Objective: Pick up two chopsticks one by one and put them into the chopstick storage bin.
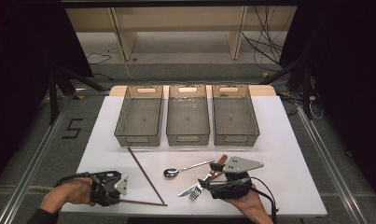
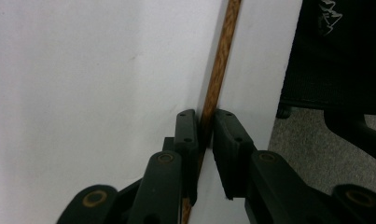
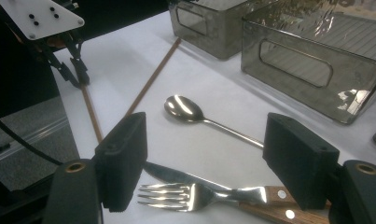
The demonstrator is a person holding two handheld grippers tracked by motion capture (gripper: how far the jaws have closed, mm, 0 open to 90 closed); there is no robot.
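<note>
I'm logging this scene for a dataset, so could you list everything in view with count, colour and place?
Bins: three, clear grey, side by side at the far end of the table.
Chopsticks: two, brown; one runs diagonally at left of centre, the other lies along the near edge.
Spoon: one, silver, centre of the table.
Fork: one, silver with a wooden handle, near right, lying across the knife.
Knife: one, silver blade with a wooden handle, under the fork.
Table: one, white top.
Left gripper: black, jaws closed in around the near chopstick.
Right gripper: black, jaws wide open over the fork and knife.
</note>
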